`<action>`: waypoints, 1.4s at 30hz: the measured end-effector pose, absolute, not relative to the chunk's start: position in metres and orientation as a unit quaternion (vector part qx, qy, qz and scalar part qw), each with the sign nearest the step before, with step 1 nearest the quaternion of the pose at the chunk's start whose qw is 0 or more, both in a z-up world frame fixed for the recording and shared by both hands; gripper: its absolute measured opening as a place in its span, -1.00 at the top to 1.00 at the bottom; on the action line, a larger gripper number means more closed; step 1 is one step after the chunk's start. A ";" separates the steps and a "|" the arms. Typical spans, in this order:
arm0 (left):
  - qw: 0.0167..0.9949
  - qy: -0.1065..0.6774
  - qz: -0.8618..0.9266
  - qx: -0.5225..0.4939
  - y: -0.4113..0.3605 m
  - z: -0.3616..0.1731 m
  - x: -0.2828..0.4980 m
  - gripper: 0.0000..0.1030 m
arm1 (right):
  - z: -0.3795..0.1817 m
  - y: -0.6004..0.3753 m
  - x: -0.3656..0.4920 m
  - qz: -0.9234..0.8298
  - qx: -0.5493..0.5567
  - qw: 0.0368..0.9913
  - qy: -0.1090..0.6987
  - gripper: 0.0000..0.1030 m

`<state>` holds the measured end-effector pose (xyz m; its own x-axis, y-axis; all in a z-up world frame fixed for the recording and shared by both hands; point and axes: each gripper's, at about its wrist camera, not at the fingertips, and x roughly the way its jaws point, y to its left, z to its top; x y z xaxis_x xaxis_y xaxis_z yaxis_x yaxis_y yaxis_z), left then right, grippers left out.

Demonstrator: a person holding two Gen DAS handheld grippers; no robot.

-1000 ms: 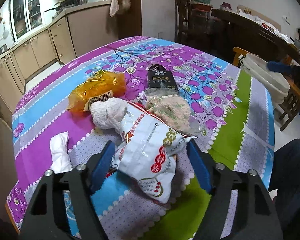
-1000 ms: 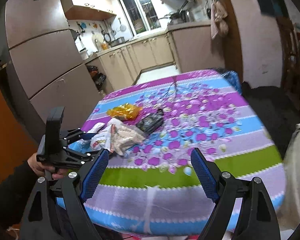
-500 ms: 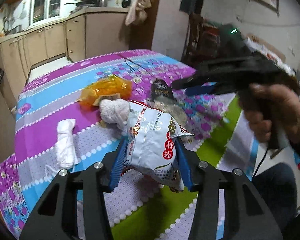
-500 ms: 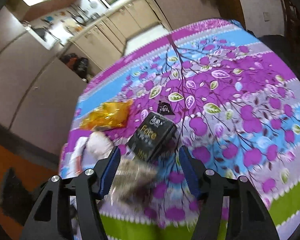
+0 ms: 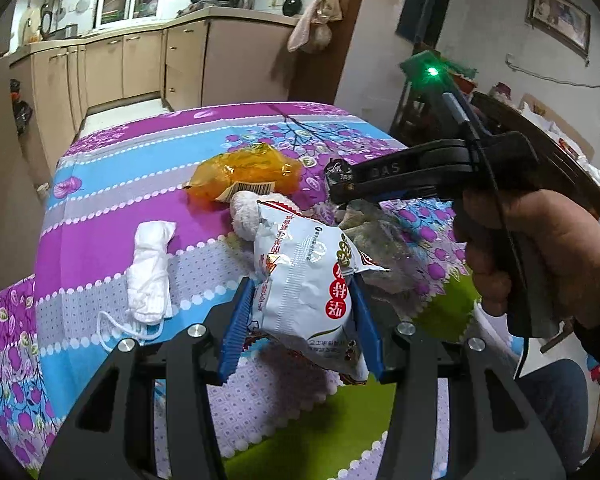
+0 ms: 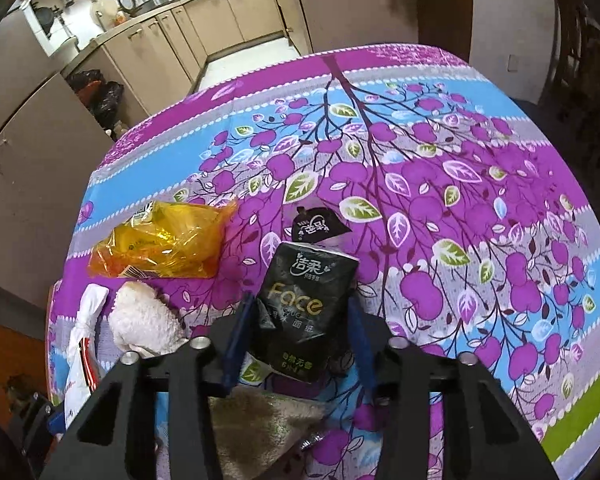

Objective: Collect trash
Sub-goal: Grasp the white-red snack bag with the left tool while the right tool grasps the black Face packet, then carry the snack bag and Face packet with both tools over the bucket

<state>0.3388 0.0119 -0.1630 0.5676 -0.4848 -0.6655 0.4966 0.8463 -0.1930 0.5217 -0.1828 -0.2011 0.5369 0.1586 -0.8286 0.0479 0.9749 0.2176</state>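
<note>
Grasping step of the trash collection, with both tools busy at once.

Left gripper (image 5: 302, 320) clamped on the white snack bag (image 5: 306, 280), both blue pads pressed against its crumpled sides; bag lifted a little at its near end, its far end close to the other litter and maybe resting on it. Right gripper (image 6: 300, 344) set around the black tissue pack (image 6: 304, 308), jaws just closing and now narrow; pads at the pack's two sides and seemingly touching the wrapper, though a firm hold cannot be confirmed. Pack lying flat on the tablecloth (image 6: 460, 200), its torn flap (image 6: 318, 226) just beyond it.

Other trash on the cloth: orange wrapper (image 5: 246, 174) behind the bag, fluffy white wad (image 5: 246, 214) touching the bag's far end, rolled white mask (image 5: 150, 272) to the left, apart from the rest, and a clear crumpled bag (image 5: 384, 248) under the right tool. No bin visible in either view.

Next move, as a judgement: finish the squeeze on the pack, then raise both items clear of the pile and carry them to wherever the trash goes. Needs care: thin slippery film may slide out of the pads, and the white bag may drag the wad along when lifted. Several pieces left after these two, so the task looks at an early stage.
</note>
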 end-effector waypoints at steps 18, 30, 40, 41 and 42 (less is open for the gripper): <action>0.921 0.335 -0.196 -0.025 0.010 -0.109 0.334 0.10 | -0.103 -0.234 0.419 0.032 0.088 0.949 0.300 0.71; 0.926 0.294 -0.237 -0.016 -0.080 -0.060 0.295 0.10 | -0.062 -0.292 0.270 -0.061 0.052 0.974 0.213 0.71; 0.912 0.283 -0.297 0.005 -0.165 -0.043 0.261 0.10 | -0.041 -0.347 0.205 -0.102 0.053 0.976 0.185 0.71; 0.910 0.282 -0.304 0.007 -0.174 -0.040 0.259 0.10 | -0.038 -0.353 0.202 -0.108 0.054 0.976 0.183 0.71; 0.907 0.282 -0.313 0.008 -0.186 -0.037 0.257 0.10 | -0.036 -0.363 0.196 -0.116 0.056 0.975 0.182 0.71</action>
<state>0.2567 -0.1856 -0.0372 0.6452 -0.5635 -0.5159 0.5728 0.8036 -0.1614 0.1955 -0.3630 -0.0363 0.9068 -0.2066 -0.3674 0.2470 0.9667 0.0662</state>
